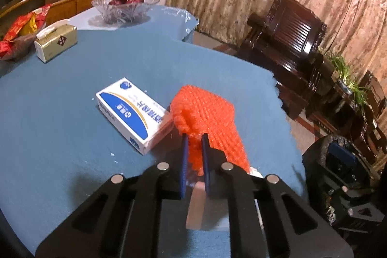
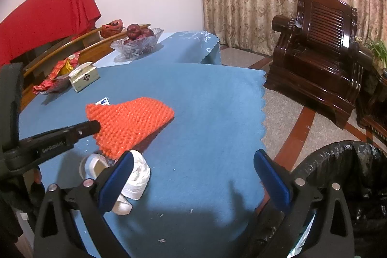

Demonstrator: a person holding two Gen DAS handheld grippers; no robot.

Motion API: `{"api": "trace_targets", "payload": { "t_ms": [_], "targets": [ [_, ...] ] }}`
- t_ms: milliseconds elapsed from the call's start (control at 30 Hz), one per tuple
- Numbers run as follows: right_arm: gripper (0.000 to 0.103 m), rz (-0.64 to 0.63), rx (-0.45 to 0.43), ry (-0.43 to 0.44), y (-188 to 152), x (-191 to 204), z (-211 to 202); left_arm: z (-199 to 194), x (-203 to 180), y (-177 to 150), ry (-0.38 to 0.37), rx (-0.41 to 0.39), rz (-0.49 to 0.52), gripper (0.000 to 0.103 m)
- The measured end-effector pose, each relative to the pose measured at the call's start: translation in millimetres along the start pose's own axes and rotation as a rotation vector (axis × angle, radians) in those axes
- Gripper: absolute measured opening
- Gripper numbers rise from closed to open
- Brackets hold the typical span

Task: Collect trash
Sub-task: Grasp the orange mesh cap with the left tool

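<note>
My left gripper (image 1: 193, 137) is shut on an orange foam fruit net (image 1: 208, 117) and holds it just above the blue tablecloth; the net also shows in the right wrist view (image 2: 130, 122) with the left gripper's finger (image 2: 79, 129) at its left edge. A white and blue carton (image 1: 135, 113) lies left of the net. A crumpled white tissue (image 2: 135, 180) and a tape roll (image 2: 94, 166) lie under the net's near end. My right gripper (image 2: 193, 175) is open and empty above the table's near edge. A bin with a black bag (image 2: 343, 175) stands at the right.
A glass bowl of red apples (image 2: 137, 40), a tissue box (image 2: 84, 77) and red snack wrappers (image 2: 58, 76) sit at the table's far left. A dark wooden armchair (image 2: 319, 57) stands right of the table. The tablecloth's scalloped edge (image 2: 262, 113) runs down the right.
</note>
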State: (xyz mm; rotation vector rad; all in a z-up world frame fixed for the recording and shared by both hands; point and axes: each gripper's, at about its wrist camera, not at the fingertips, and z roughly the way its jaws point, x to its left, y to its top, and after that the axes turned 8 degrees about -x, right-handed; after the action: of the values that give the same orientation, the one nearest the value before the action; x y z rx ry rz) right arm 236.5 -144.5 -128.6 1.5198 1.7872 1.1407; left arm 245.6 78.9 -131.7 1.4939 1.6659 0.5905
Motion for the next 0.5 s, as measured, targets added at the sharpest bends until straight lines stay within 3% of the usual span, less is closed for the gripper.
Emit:
{"api": "trace_targets", "payload": {
  "t_ms": [200,500],
  "targets": [
    [0.097,-0.003,-0.016,0.009,4,7,-8,-23,2,9,-0.005,-0.061,0.001,0.009],
    [0.097,-0.013,-0.014,0.034,-2,26,-20,-74,28,-3,0.04,-0.08,-0.001,0.009]
  ]
}}
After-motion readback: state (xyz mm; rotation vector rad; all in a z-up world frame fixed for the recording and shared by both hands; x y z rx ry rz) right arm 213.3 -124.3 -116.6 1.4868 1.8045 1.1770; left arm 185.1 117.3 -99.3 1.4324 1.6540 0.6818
